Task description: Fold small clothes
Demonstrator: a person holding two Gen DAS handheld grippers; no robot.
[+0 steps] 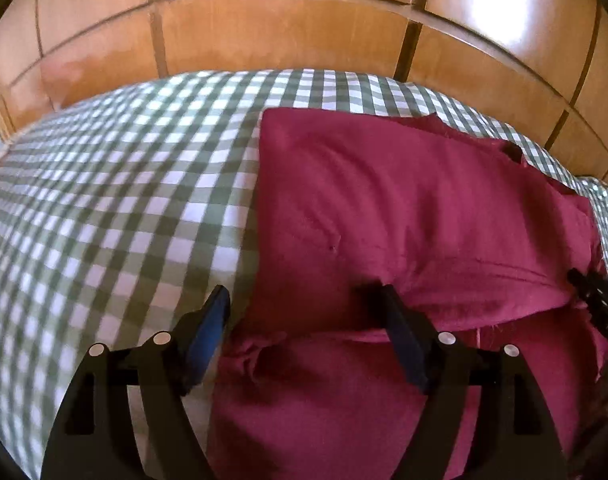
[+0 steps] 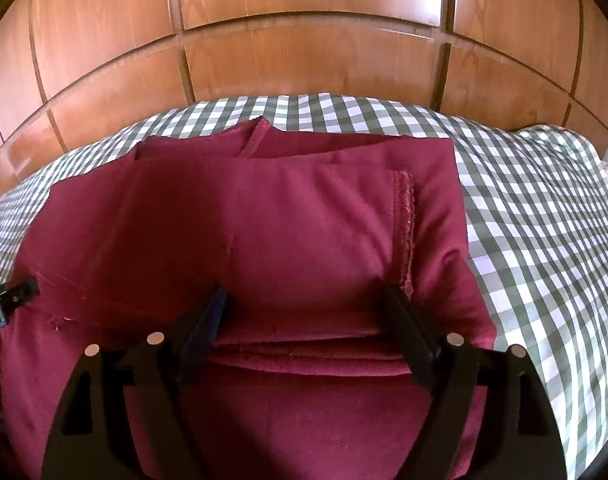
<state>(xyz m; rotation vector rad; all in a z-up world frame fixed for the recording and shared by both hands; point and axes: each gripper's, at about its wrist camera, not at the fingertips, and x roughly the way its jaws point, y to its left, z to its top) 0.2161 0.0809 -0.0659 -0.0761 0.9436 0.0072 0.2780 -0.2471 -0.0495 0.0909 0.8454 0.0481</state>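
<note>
The maroon cloth [image 2: 264,240] is lying on the bed, spread over a green-and-white checked bedsheet [image 2: 543,220]. It's already doubled over on itself, so you can see a few stacked layers. There's an upper flap with a rough, frayed selvedge edge [image 2: 405,232] running down its right side in the right wrist view, and more layers peek out at the far end and along the near fold. The fabric looks mostly flat, with a few soft creases.

The right gripper [image 2: 304,312] sits over the near part of the cloth with its jaws spread wide. The folded near edge of the top layer runs across the gap between the two fingers, but the pads aren't pinching it; there's clear space on both sides. So it isn't holding anything, as far as I can tell.

The left gripper [image 1: 302,308] is at the cloth's left border, also spread wide. Its left finger [image 1: 212,328] is out over the checked sheet, and its right finger [image 1: 399,332] is over the maroon fabric. A ragged, slightly bunched corner of the cloth [image 1: 260,352] sits in the gap between them, not clamped. This view is a bit blurry, so fine detail is iffy.

Each gripper shows up at the edge of the other's view: the tip of the left one pokes in at the left of the right wrist view, and the right one shows at the far right of the left view.

Behind the bed is a wall of glossy wooden wardrobe panels [image 2: 304,40] with window glare on them.
</note>
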